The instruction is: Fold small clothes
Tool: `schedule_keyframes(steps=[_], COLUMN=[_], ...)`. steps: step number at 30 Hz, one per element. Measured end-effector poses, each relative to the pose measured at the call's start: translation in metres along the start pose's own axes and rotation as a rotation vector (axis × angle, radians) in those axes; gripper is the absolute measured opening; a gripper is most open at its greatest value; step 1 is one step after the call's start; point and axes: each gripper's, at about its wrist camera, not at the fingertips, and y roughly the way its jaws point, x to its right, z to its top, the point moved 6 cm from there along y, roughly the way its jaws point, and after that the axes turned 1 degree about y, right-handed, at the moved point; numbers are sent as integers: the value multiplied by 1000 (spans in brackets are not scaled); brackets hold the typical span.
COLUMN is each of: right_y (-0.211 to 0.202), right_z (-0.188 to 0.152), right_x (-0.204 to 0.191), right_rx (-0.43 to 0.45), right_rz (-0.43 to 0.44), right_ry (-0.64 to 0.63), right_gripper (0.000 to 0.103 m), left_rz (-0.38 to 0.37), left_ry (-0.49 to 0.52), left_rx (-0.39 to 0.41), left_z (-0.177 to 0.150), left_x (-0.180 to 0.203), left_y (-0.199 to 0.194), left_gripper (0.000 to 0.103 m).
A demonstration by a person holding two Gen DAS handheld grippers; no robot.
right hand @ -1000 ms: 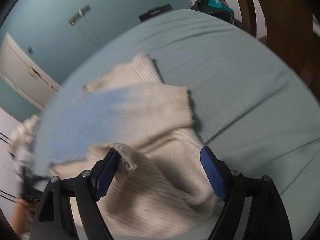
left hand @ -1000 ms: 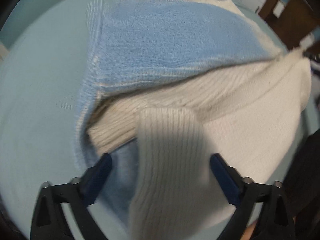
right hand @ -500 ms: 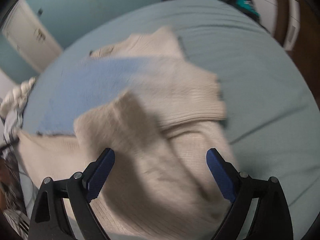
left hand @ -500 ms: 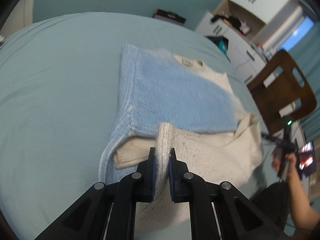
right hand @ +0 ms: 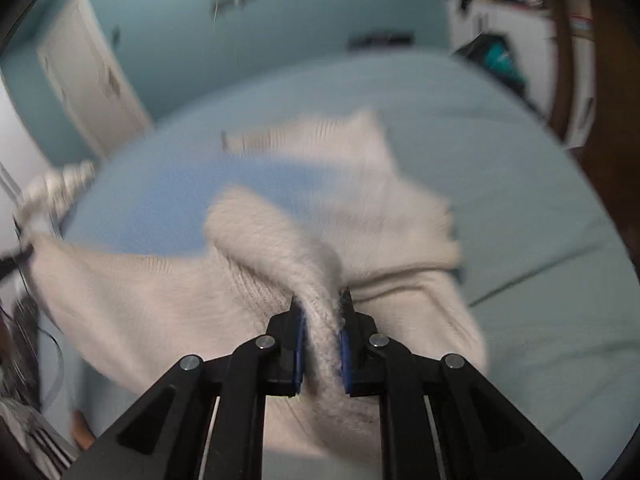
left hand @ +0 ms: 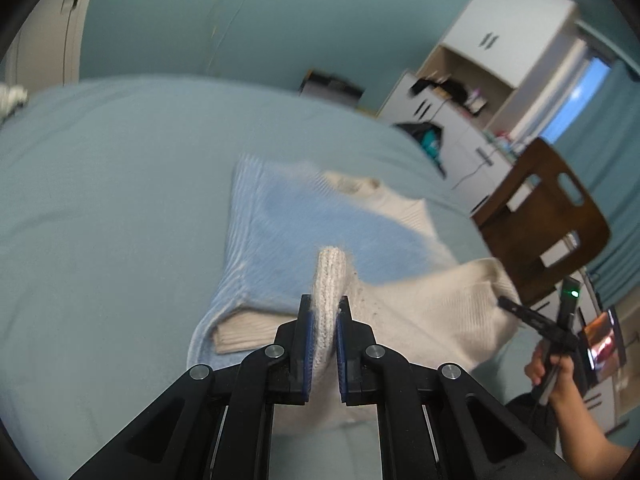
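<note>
- Sweater point(left hand: 304, 236), cream and light blue knit, lies on the bed point(left hand: 100, 208), already part-folded; its near cream hem is lifted off the sheet.
- My left tongs point(left hand: 323, 322) are clamped on a ribbed cream fold at the hem's left end.
- My right tongs point(right hand: 322, 322) have just been closing and now pinch cream knit at the hem's right end. Right view is blurred, so grip depth is hard to judge.
- Step in hand, as I read it: carry the near hem over to the far edge by the collar point(left hand: 360, 184).
- To do it well: keep both ends level and the hem taut between them, so the fold line runs straight.
- Lay the hem square on the far edge; let go only once it rests flat.
- Risk: thick knit may slip or bunch if one side leads.
- Wooden chair point(left hand: 548, 232) stands to the right, off the bed, clear of the path.
</note>
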Motion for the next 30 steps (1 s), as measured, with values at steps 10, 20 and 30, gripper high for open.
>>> schedule_keyframes(steps=[10,20,30], right_y=[-165,-217,-213], right_z=[-39,-50,-64], right_x=[17,11,17], right_rx=[445,557,453], right_rz=[67,179,254], right_ry=[267,340,345], right_gripper=[7,6,6], left_rz=[-59,-55,-111], left_ry=[15,142,39], left_rx=[261,281,221], left_z=[4,-30,-54], left_x=[46,86,72], left_y=[-138,-211,-195], left_gripper=[7,6,6])
